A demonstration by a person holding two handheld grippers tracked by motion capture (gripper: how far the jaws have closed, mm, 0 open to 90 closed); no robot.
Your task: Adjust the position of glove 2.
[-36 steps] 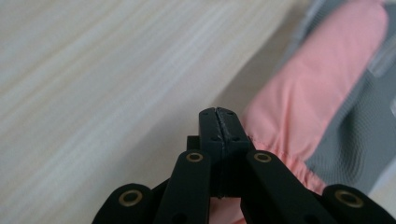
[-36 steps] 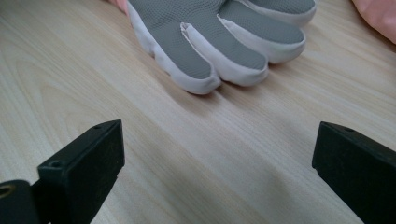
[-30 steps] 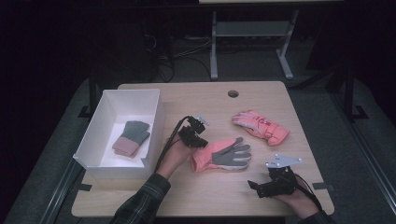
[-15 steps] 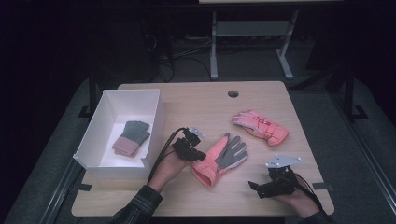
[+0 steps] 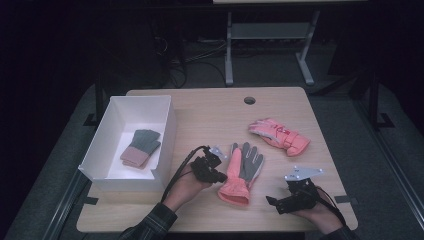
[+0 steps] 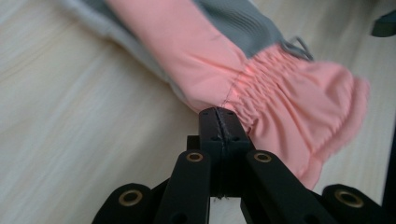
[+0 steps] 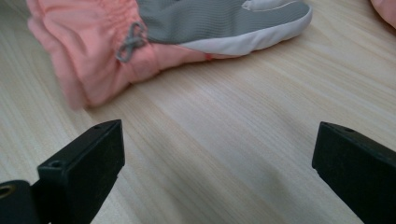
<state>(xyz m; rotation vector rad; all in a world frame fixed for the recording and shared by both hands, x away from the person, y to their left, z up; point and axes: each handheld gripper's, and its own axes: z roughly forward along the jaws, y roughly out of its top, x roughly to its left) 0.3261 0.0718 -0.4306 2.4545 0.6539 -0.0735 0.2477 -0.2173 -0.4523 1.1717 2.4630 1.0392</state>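
Observation:
A pink glove with a grey palm point(image 5: 242, 172) lies palm up on the wooden table point(image 5: 210, 115), its fingers pointing away and its cuff toward the front edge. My left gripper point(image 5: 220, 175) sits at the glove's left side, shut on the edge of the pink glove point(image 6: 219, 51) just above the gathered wrist; in the left gripper view the jaws of the left gripper point(image 6: 218, 116) meet with fabric pinched at their tips. My right gripper point(image 5: 272, 202) rests open near the front right, aimed at the cuff of the glove point(image 7: 102, 51). Bare table lies between the wide-apart jaws of the right gripper point(image 7: 217, 158).
A matching pink glove point(image 5: 279, 136) lies back up at the right rear of the table. A white box point(image 5: 150, 107) stands at the left with a green and pink knitted glove point(image 5: 141, 147) inside. A cable hole point(image 5: 249, 100) is near the far edge.
My left gripper drew back toward the front edge with the glove, which swung from lying crosswise to fingers pointing away. The right gripper stayed put.

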